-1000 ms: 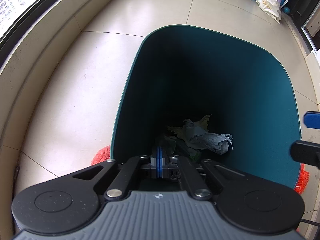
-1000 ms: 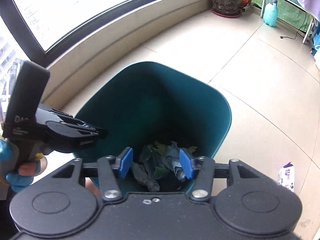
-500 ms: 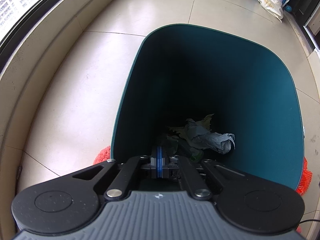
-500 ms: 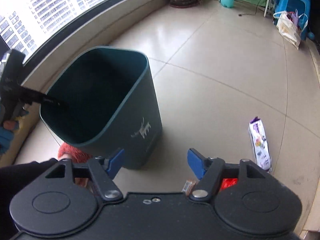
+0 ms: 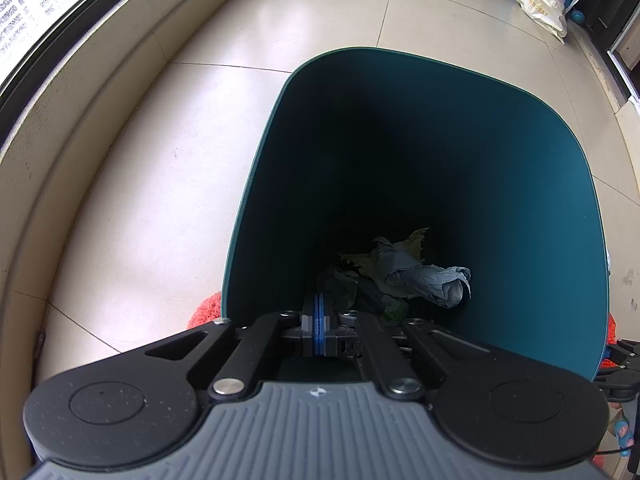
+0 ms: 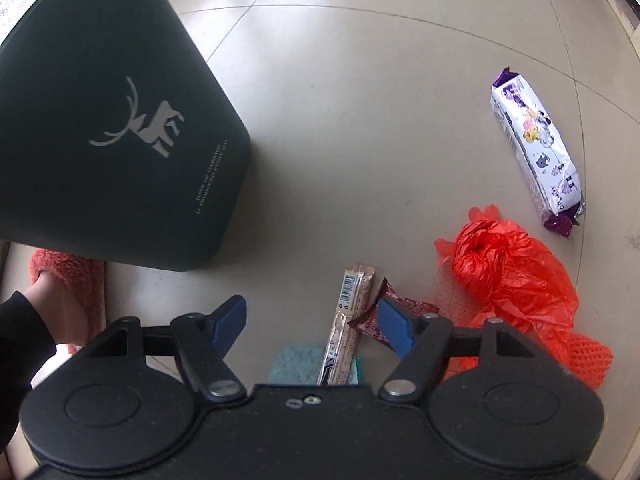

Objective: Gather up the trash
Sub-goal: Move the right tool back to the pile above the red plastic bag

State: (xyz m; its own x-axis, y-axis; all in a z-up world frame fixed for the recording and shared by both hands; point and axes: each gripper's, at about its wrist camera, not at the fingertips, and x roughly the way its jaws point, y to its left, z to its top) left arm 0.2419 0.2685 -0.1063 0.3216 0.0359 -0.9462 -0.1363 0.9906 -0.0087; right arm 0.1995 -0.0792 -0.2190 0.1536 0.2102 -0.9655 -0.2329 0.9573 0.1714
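The right tool [image 6: 308,328] has swung away from the bin [image 6: 120,120] and dropped toward the floor, its jaws just widened and empty, straddling a long wrapper [image 6: 347,320]. The left tool [image 5: 318,328] stays pinched shut at the bin's rim.

The left tool [image 5: 319,322] has a black frame with two round discs at its corners, silver screws on the linkage arms, a ribbed grey plate in the middle and thin blue pads. The right tool [image 6: 310,322] is black too, with blue pads, silver screws and two small rings at its centre. The person wears a black sleeve [image 6: 20,344] and a fluffy coral slipper [image 6: 70,280].
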